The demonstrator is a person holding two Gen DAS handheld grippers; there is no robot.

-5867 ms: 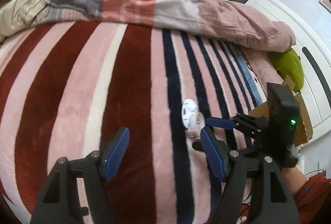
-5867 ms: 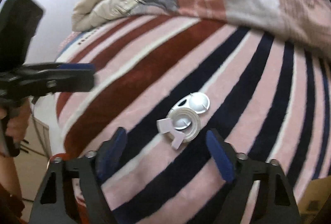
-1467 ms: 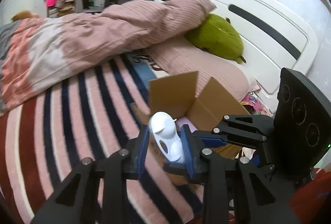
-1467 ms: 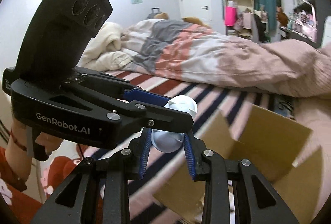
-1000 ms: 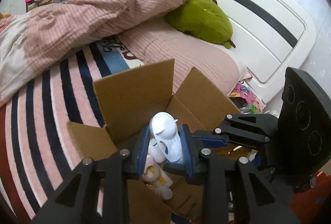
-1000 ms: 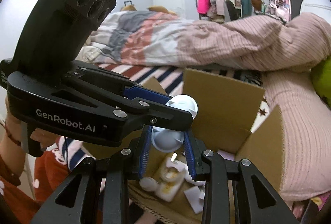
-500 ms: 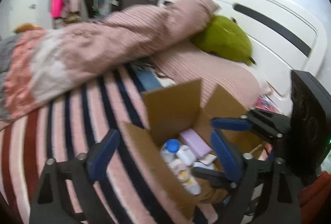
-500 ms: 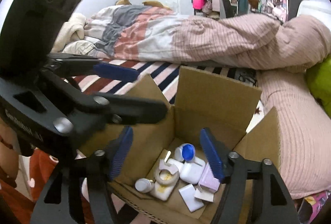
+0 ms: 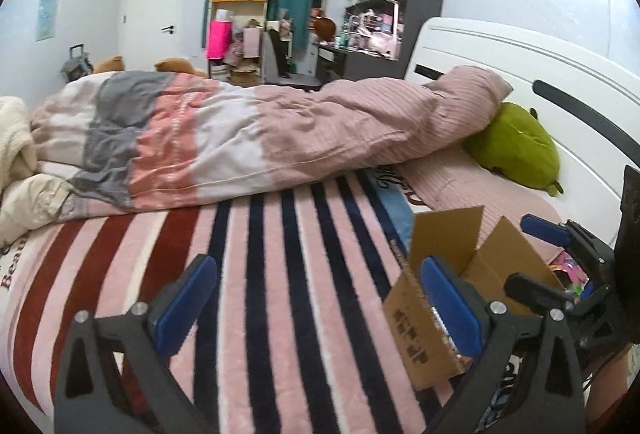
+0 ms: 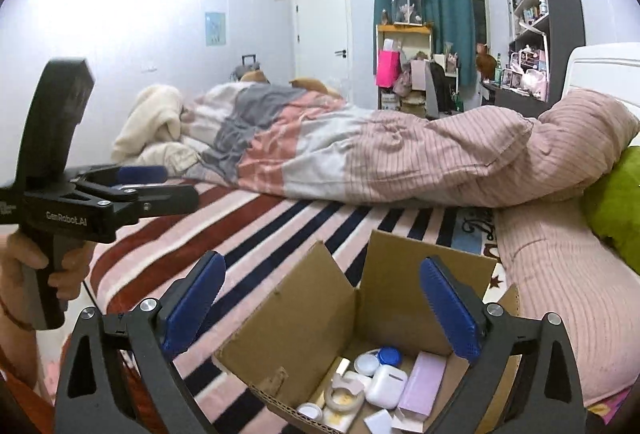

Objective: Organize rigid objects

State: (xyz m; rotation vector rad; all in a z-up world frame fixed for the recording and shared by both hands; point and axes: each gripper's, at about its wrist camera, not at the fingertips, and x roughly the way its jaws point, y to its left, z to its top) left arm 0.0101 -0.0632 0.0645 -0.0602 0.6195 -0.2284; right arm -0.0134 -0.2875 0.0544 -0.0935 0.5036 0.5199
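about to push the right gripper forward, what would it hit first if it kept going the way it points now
Probably the open cardboard box: the right gripper, its fingers opening with nothing between them, points down over it, so the box's back wall or the small items inside come first. Depth is hard to judge through the fisheye.

Indoor light, cool and even – both views well exposed. Right wrist view: strong glare blows out the wall (image 10: 132, 45) at upper left. Heavy fisheye bend plus black vignette at the corners. Soft shadows inside the cardboard box (image 10: 400, 298). Both views mostly sharp – no obvious motion blur.
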